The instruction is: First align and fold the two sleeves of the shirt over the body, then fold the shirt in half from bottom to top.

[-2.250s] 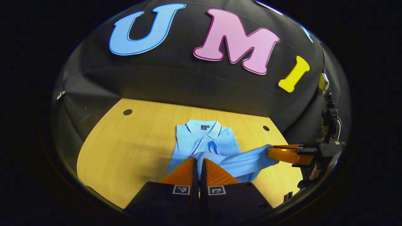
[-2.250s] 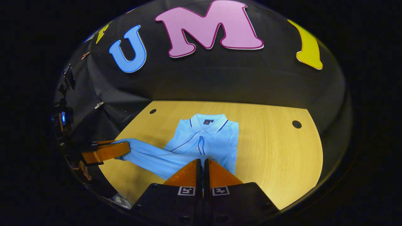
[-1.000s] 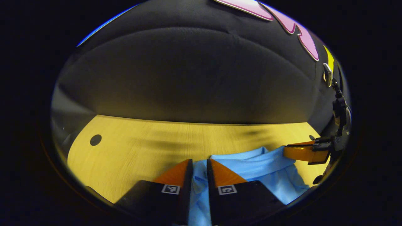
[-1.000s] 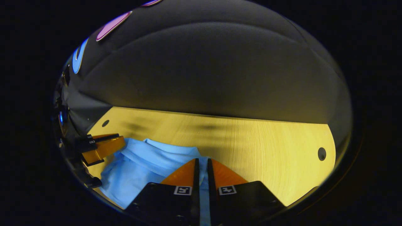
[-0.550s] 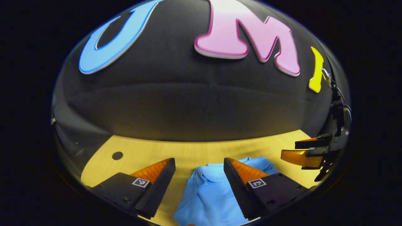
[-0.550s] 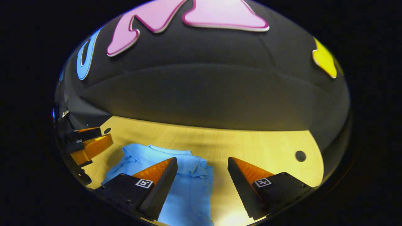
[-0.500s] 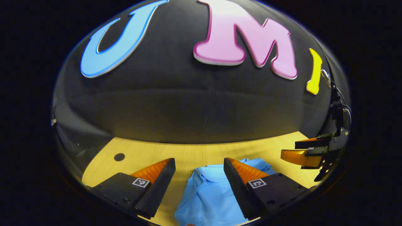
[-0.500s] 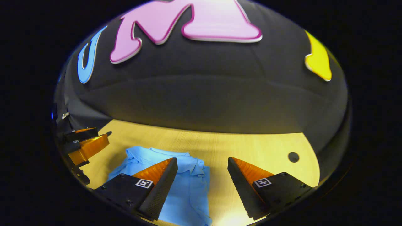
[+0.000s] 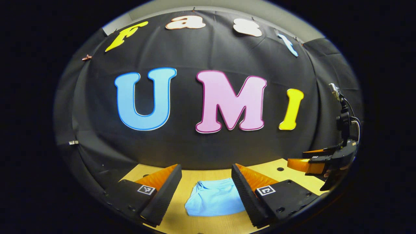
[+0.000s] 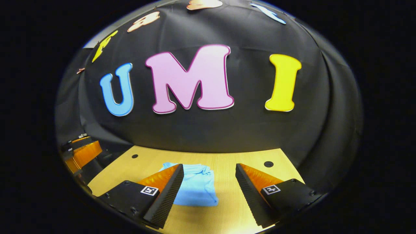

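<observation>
The light blue shirt (image 9: pixel 214 199) lies folded in a compact bundle on the wooden table (image 9: pixel 208 224). In the left gripper view my left gripper (image 9: pixel 205 168) stands open above and behind it, nothing between the fingers. The right gripper view has the same shirt (image 10: pixel 196 188) between and beyond the spread fingers of my right gripper (image 10: pixel 210 168), which is open and holds nothing. The right gripper (image 9: pixel 308 161) also appears at the right edge of the left gripper view, and the left gripper (image 10: pixel 81 152) at the left edge of the right gripper view.
The table has small round holes (image 10: pixel 268 164) (image 10: pixel 134 156) near its back corners. Black cloth walls close the booth behind and at both sides. Bare wood (image 10: pixel 260 156) lies to the right of the shirt.
Both grippers carried the shirt's lower edge up over the collar, opened and let go. They have since drawn back and risen, so the folded shirt looks smaller and farther off.
</observation>
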Demonstrator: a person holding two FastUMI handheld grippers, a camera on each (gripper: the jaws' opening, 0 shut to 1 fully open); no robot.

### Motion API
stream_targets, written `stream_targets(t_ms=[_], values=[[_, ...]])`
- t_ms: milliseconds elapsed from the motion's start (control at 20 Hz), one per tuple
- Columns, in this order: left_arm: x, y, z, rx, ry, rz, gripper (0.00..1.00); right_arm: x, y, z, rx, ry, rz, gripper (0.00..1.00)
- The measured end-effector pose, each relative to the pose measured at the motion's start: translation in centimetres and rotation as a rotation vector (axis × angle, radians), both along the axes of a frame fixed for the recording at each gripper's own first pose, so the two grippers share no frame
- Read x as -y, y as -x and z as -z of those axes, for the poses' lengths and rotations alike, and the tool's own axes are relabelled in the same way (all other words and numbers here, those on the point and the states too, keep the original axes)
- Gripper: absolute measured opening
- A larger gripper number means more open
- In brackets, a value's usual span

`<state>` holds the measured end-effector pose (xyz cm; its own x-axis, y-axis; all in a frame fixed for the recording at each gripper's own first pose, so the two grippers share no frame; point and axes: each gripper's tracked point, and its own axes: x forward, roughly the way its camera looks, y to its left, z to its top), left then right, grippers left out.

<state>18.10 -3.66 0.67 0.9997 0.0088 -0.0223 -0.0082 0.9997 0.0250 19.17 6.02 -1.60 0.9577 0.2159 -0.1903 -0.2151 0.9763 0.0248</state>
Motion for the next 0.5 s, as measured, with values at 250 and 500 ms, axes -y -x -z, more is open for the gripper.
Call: stream_targets(t_ms=[250,500], values=[[2.4,11.0,-1.8,0.021,0.027,0.01,0.98,0.7,11.1,-4.3,0.105,0.0,-0.013,0.99],[4.2,20.4,-0.3,-0.004,0.054,0.007,0.97,0.8,20.0,-4.6,0.129,-0.014,-0.029,0.99]])
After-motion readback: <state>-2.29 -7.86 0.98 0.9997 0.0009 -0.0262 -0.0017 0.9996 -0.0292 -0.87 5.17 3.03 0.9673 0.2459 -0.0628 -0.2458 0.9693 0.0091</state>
